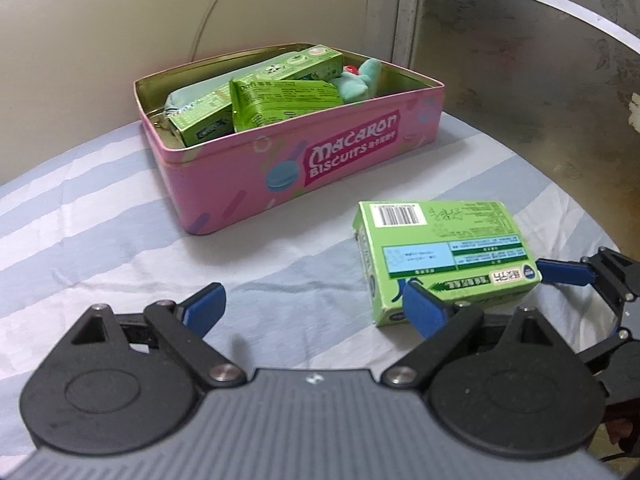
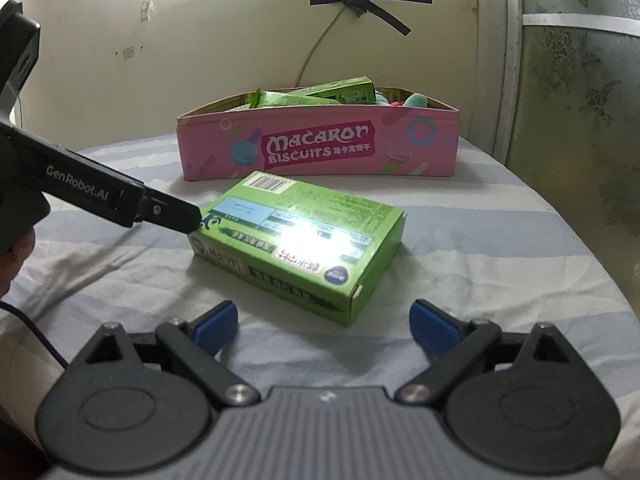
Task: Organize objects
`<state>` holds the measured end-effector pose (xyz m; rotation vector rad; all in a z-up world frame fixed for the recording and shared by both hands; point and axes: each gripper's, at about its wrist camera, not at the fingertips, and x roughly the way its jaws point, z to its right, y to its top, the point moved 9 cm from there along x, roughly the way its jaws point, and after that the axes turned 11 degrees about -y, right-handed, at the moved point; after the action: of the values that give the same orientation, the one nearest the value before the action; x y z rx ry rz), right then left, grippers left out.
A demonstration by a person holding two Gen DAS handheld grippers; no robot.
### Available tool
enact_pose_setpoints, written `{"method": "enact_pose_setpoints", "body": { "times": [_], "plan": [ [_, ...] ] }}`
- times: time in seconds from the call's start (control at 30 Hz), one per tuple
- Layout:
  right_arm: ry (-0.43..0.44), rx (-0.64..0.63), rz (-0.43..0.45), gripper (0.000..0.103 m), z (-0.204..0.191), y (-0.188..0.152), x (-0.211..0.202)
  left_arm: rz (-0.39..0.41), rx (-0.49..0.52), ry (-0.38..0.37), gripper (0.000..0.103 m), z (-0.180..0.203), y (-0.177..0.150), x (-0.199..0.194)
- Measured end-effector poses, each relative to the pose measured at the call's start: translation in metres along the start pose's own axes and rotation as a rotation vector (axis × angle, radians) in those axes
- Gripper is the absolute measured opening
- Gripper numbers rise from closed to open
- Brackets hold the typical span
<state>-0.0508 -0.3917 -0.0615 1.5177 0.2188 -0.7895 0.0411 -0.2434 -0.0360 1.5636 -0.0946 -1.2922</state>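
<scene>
A surface [image 1: 100, 208] covered in a blue-and-white striped cloth [image 2: 500, 240] sits against a cream wall [image 2: 160, 40], with a patterned frosted panel [image 2: 580, 100] in a pale frame to the right. A thin cable [image 2: 316, 52] runs up the wall to crossed strips of black tape [image 2: 368, 0].

At the back stands an open pink "Macaron Biscuits" tin [image 1: 248, 176]. It holds green cartons [image 1: 280, 100] piled over one another, a pale blue pouch [image 1: 180, 104] at its left end, mostly buried, and a teal plush toy [image 1: 360, 80] at the right, only partly showing; its shape is hard to make out.

The left claw [image 1: 316, 308] is spread wide and grips nothing; its right finger touches the near left corner of a green box [image 1: 444, 252] lying flat in front of the tin, barcode side up. Glare washes out some print on the box top. The right claw [image 2: 322, 326] is also wide open and empty, just short of the box's near edge
</scene>
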Motion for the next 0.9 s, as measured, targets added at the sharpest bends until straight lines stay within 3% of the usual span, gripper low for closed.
{"method": "enact_pose_setpoints", "body": {
  "times": [0.33,0.9],
  "plan": [
    [-0.030,0.002,0.002,0.099,-0.001,-0.003,-0.001,0.013,0.021,0.094,0.096,-0.007,-0.012,-0.008],
    [-0.035,0.018,0.012,0.103,0.000,-0.009,-0.006,0.019,-0.043,0.141,0.096,-0.019,-0.034,-0.020]
  ]
}}
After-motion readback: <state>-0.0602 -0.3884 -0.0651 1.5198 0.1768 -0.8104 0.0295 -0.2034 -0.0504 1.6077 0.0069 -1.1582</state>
